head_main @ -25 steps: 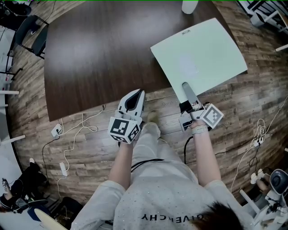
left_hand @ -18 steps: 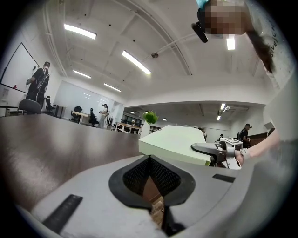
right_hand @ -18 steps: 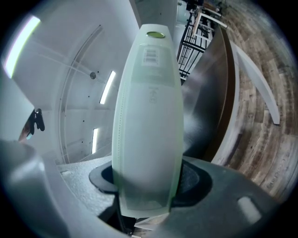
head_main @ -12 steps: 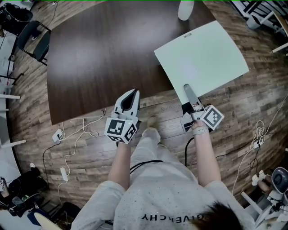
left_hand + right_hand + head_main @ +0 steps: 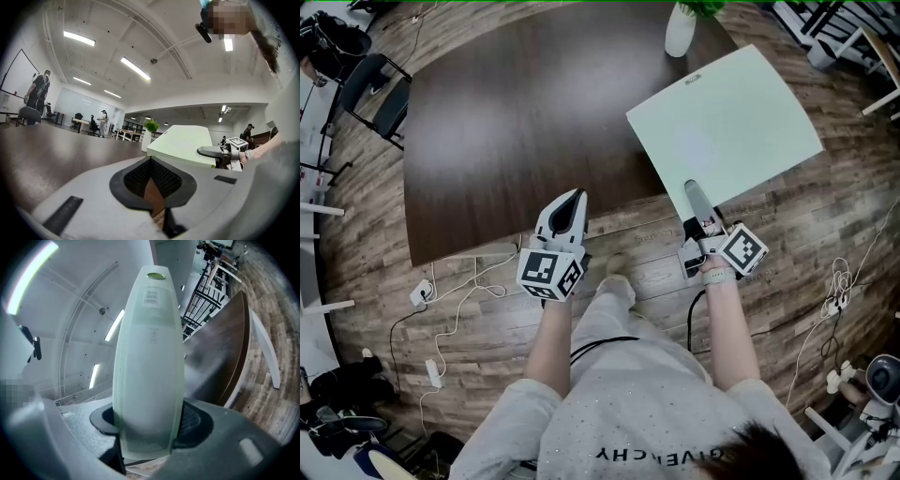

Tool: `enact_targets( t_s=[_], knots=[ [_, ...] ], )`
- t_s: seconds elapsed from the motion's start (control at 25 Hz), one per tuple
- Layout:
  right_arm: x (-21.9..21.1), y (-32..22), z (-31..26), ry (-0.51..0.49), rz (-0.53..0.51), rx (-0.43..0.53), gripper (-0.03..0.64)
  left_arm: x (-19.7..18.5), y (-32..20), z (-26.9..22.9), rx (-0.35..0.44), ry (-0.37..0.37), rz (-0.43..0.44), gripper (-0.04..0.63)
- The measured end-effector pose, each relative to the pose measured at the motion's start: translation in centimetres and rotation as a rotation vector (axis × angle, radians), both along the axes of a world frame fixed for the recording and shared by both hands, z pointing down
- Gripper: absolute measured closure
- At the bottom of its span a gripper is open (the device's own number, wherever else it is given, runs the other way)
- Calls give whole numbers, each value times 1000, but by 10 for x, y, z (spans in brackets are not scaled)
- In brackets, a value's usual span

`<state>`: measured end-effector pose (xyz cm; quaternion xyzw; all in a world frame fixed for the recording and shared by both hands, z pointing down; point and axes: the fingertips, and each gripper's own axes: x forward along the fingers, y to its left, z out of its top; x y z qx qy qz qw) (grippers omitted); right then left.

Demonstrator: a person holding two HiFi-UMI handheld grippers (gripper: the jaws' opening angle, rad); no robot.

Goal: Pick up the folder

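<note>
The pale green folder (image 5: 727, 122) hangs tilted over the right corner of the dark wooden table (image 5: 506, 122). My right gripper (image 5: 692, 192) is shut on the middle of its near edge. In the right gripper view the folder (image 5: 147, 357) rises edge-on between the jaws of the right gripper (image 5: 147, 425) and fills the centre. My left gripper (image 5: 574, 199) sits by the table's near edge, shut, with nothing in it. The left gripper view shows the left gripper (image 5: 151, 161) with its pads met. Beyond it are the folder (image 5: 185, 143) and the right gripper (image 5: 211, 151).
A white vase (image 5: 680, 33) with a green plant stands at the table's far edge, close to the folder's far corner. Chairs (image 5: 380, 80) stand at the left. Cables and power strips (image 5: 455, 291) lie on the wooden floor. A person (image 5: 40, 93) stands in the distance.
Both grippers have risen a little, and the folder has come up with the right one. The left gripper has drawn slightly back from the table edge.
</note>
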<state>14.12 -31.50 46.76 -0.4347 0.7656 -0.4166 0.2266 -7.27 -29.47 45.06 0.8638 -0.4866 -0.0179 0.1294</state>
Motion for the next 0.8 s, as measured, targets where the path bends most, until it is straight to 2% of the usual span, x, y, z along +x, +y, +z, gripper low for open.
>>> enact_targets(
  t_s=[0.8],
  knots=[
    [22, 27, -39, 170, 61, 57, 345, -8, 22, -41, 48, -13, -25, 597]
  ],
)
